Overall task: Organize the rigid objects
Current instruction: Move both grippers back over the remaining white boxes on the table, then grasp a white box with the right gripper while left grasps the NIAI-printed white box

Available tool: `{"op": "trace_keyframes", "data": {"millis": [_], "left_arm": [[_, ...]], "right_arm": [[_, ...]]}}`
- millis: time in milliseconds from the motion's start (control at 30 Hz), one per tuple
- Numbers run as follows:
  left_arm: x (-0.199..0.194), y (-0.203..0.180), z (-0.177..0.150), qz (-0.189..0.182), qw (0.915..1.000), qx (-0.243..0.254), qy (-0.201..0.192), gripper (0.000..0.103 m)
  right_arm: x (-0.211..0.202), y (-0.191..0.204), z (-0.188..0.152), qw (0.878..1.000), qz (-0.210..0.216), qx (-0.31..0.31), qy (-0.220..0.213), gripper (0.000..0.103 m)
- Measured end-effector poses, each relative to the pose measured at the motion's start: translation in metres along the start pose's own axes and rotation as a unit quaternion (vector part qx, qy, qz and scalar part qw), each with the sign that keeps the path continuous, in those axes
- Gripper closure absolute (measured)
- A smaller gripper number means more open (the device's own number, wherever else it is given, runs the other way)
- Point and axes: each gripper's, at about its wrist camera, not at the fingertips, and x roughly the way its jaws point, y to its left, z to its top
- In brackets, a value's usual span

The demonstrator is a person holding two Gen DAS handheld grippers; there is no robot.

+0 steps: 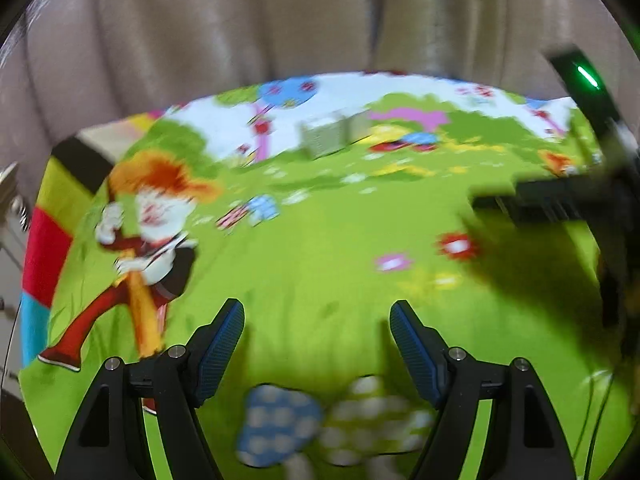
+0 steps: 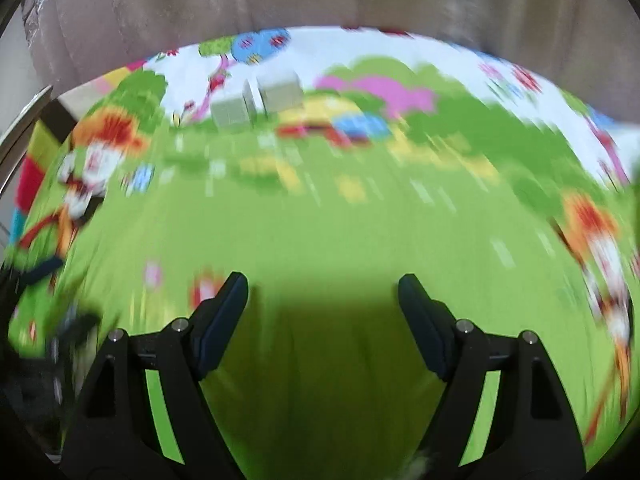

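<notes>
Left wrist view: left tongs stand wide apart, nothing between the pads, only cartoon-print cloth under them. Right tongs the same, jaws spread and empty over plain green cloth. Both pictures are smeared, so detail is thin.

Landmark: the pale grey box pair, two small ribbed blocks side by side, touching or nearly so (can't tell which). They sit on the surface at the far side, near the curtain, well apart from both tongs. In the right wrist view the same pair lies far ahead and a little left of centre. My read: they are the rigid things to organize, parked at the back, out of the working area.

Pose: both tongs tilt down at the cloth, short of the boxes. Dark shape right of the boxes in the left view looks like the other gripper's body.

Likely step: neither holds anything yet, so an approach.
</notes>
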Motion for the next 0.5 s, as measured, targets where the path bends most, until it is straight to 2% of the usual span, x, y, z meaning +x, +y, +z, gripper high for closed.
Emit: {"op": "trace_keyframes", "data": {"millis": [67,167,267,433,467,500], "left_arm": [[0.009,0.009,-0.003,-0.004,0.9994,-0.019,0.028,0.027],[0.009,0.02,-0.004,-0.018,0.9983,-0.048,0.028,0.024],[0.018,0.024,0.0,-0.032,0.9961,-0.064,0.051,0.023],[0.028,0.027,0.021,-0.026,0.9974,-0.047,0.048,0.022],[0.037,0.028,0.029,-0.024,0.9976,-0.044,0.047,0.022],[0.045,0.028,0.037,-0.023,0.9977,-0.043,0.048,0.022]], "right_arm": [[0.028,0.016,0.03,1.0,0.004,-0.025,-0.005,0.023],[0.067,0.034,0.073,0.998,-0.002,-0.063,-0.007,0.023],[0.101,0.044,0.109,0.997,-0.009,-0.078,-0.008,0.023],[0.136,0.045,0.143,0.996,0.003,-0.089,-0.001,0.023],[0.14,0.045,0.145,0.996,0.009,-0.092,0.005,0.028],[0.141,0.044,0.146,0.996,0.016,-0.092,0.006,0.04]]}}
